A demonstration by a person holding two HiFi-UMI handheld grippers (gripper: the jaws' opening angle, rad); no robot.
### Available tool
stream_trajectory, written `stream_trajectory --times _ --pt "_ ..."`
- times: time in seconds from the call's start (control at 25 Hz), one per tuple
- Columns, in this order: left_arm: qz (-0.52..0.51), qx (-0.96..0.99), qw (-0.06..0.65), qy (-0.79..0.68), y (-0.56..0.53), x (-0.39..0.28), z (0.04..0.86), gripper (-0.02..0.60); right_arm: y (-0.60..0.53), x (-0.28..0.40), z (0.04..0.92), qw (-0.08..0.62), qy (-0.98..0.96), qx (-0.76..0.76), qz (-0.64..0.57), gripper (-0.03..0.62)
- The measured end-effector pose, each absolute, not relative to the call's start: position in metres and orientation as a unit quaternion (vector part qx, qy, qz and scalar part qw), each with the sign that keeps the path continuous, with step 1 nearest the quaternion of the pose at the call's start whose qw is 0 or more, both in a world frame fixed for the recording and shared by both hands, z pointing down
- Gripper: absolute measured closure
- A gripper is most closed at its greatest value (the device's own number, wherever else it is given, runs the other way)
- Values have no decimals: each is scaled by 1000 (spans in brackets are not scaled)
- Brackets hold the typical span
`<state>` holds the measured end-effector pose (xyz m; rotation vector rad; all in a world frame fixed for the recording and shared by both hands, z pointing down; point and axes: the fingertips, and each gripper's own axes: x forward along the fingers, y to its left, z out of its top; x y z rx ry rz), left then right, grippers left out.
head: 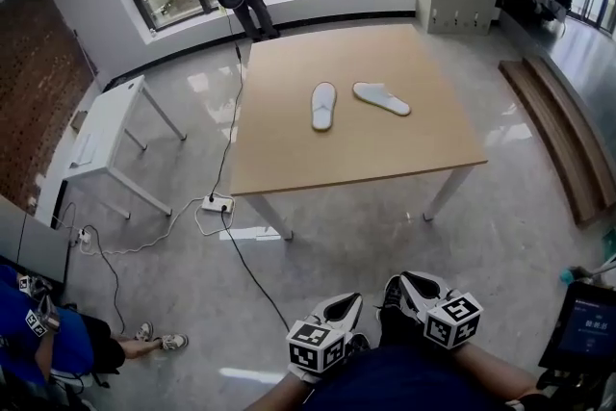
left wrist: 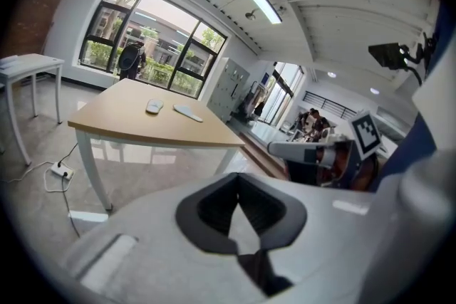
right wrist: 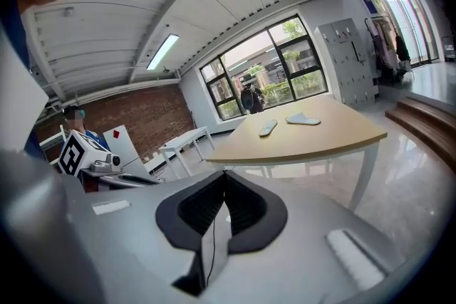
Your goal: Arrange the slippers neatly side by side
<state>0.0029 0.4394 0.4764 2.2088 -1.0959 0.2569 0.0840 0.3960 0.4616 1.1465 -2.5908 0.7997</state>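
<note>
Two white slippers lie apart on the wooden table (head: 289,149). The left slipper (head: 323,105) points away from me; the right slipper (head: 381,97) lies slanted beside it. Both grippers are held low near my body, well short of the table. My left gripper (head: 346,303) is shut and empty. My right gripper (head: 409,282) is shut and empty too. From the left gripper view the slippers (left wrist: 154,107) (left wrist: 188,112) are small and far. In the right gripper view they (right wrist: 268,127) (right wrist: 303,119) lie on the far tabletop.
A small white table (head: 106,135) stands to the left. A power strip (head: 218,203) with cables lies on the floor under the table's left corner. A seated person's legs (head: 144,340) are at lower left. A wooden bench (head: 563,130) runs along the right.
</note>
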Motion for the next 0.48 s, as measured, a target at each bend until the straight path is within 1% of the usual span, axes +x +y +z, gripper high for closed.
stream_trajectory --times 0.24,0.36,0.48 --pt "104 822 315 -462 388 -13 475 577 336 66 459 97 -894 350 262 583" --pt "109 819 315 -468 356 -7 474 578 302 64 454 99 -901 336 256 583" --pt "116 818 312 -469 322 4 475 577 269 76 464 99 -903 328 260 583"
